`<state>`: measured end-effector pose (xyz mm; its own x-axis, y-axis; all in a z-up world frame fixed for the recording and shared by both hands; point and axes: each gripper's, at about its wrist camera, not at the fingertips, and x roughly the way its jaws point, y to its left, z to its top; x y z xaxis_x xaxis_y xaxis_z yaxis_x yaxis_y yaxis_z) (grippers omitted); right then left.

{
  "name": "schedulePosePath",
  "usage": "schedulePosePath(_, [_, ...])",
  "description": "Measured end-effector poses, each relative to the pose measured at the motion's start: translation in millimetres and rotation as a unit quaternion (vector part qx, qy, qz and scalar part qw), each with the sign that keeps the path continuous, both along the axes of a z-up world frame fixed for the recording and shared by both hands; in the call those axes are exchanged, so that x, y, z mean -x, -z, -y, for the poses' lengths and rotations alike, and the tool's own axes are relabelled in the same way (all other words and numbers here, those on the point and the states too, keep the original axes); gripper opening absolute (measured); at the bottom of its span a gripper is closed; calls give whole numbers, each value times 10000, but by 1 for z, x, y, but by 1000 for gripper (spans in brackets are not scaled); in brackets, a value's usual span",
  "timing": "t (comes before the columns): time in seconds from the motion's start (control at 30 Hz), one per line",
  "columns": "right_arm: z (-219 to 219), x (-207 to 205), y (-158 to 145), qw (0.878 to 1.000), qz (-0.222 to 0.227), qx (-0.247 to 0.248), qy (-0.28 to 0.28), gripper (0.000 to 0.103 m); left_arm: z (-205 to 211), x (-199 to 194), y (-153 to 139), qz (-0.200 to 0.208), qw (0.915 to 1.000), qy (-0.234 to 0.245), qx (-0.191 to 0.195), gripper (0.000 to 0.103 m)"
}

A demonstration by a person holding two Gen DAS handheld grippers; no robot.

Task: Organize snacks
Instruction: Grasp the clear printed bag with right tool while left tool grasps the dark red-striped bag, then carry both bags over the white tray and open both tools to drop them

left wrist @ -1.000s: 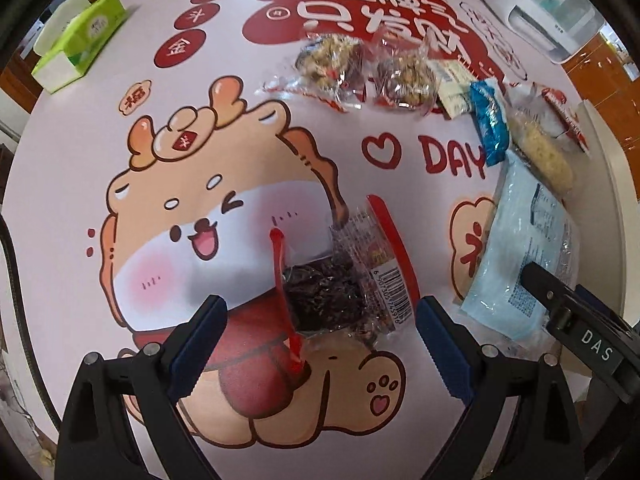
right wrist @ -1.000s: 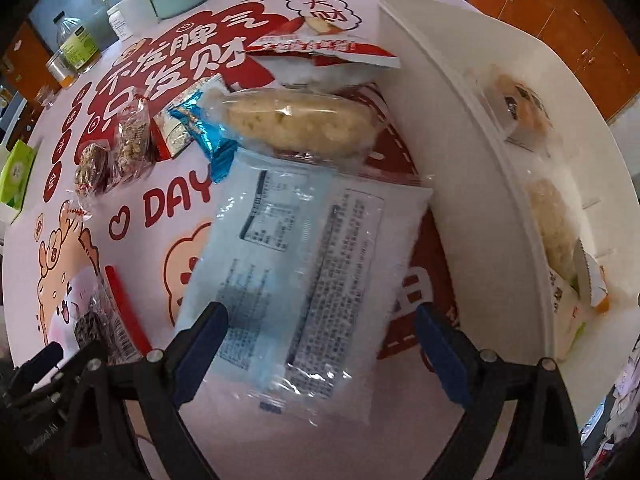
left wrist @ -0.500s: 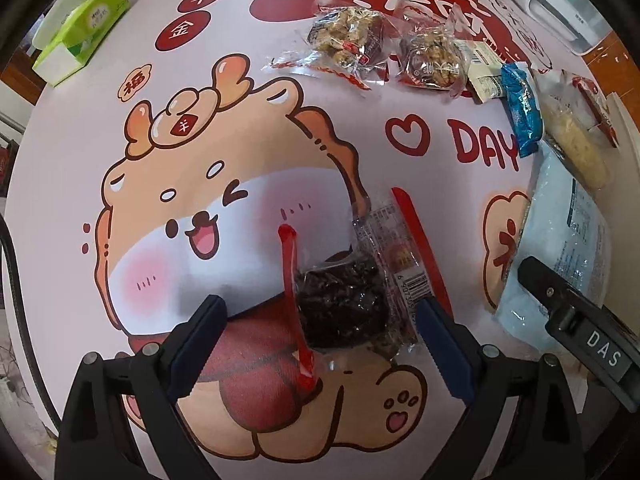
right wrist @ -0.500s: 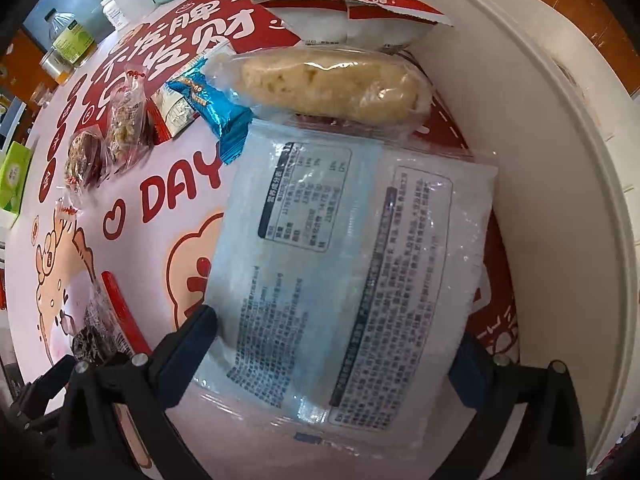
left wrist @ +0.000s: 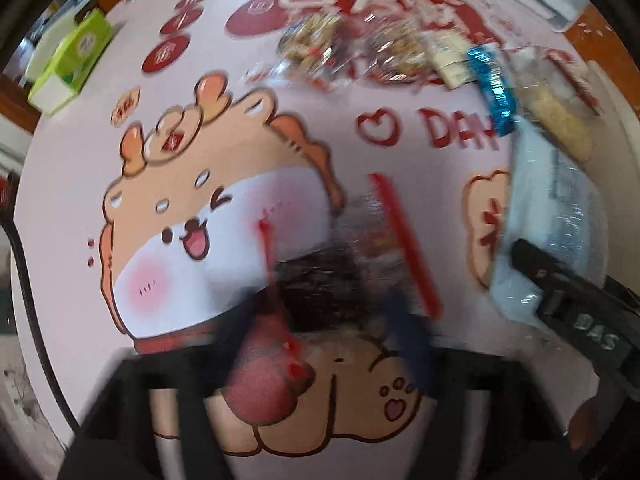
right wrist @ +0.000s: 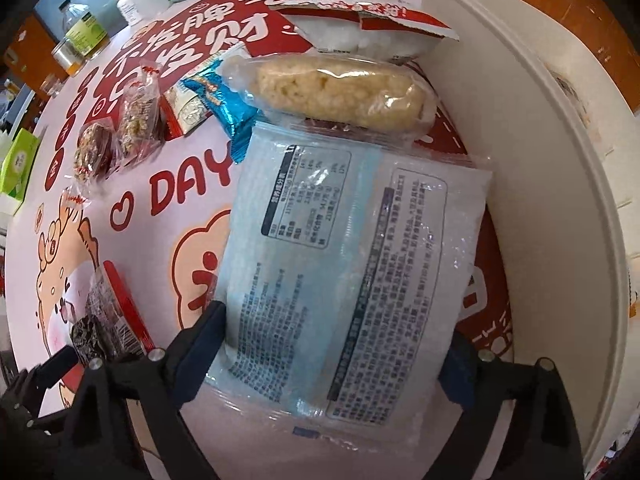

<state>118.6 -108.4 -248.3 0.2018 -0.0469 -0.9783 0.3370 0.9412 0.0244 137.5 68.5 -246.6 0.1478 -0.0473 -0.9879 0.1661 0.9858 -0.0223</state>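
a pale pink tablecloth [left wrist: 80, 152] covers the table, printed with a cartoon dragon-hooded puppy [left wrist: 208, 216], a red heart, the letters "day" and big red-and-white chinese characters. at its far left edge sits a green tissue box [left wrist: 70, 60]; in the right wrist view, jars and bottles [right wrist: 82, 32] stand at the far corner against orange-brown cabinets.

the left gripper [left wrist: 324, 312], badly blurred, points down over the dark snack packet with red edges [left wrist: 340, 276]; its jaws have just been closing with that packet between them, but the blur hides whether the pads press it yet.

the right gripper [right wrist: 336, 344] stands wide apart, straddling the big pale blue packet [right wrist: 344, 264] lying label-up on the cloth; the blue pads sit at the packet's two sides without squeezing it. just beyond that packet lies a clear-wrapped puffed rice bar [right wrist: 340, 92], then a red-and-white pouch [right wrist: 360, 28]. to the left are a small blue wrapper [right wrist: 224, 104] and two nut clusters in clear wrap [right wrist: 116, 136]. the white bin [right wrist: 560, 160] rises just beside the blue packet on the right.
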Motion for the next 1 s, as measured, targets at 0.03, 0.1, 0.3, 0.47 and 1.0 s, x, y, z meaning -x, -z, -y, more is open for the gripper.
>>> schedulePosePath(0.03, [1,0,-2,10000,-8,-20,-20,92,1,0,0,-61,9999,27,93,46])
schedulePosePath(0.1, [-2,4,-5,9999,10,-55,-85,91,2,2,-1,-75,9997,51,219,45])
schedulePosePath(0.3, [-9,13,-16,9988,168,-317,-332,79,0,8,-9,-132,9981,-63,606,42])
schedulePosePath(0.47, [-10,21,-37,9971,558,-194,-488,69,-3,18,-31,217,9978,-12,634,42])
schedulePosePath(1.0, [10,53,-127,9745,2050,487,-771,66,18,35,-135,1250,9870,128,1006,42])
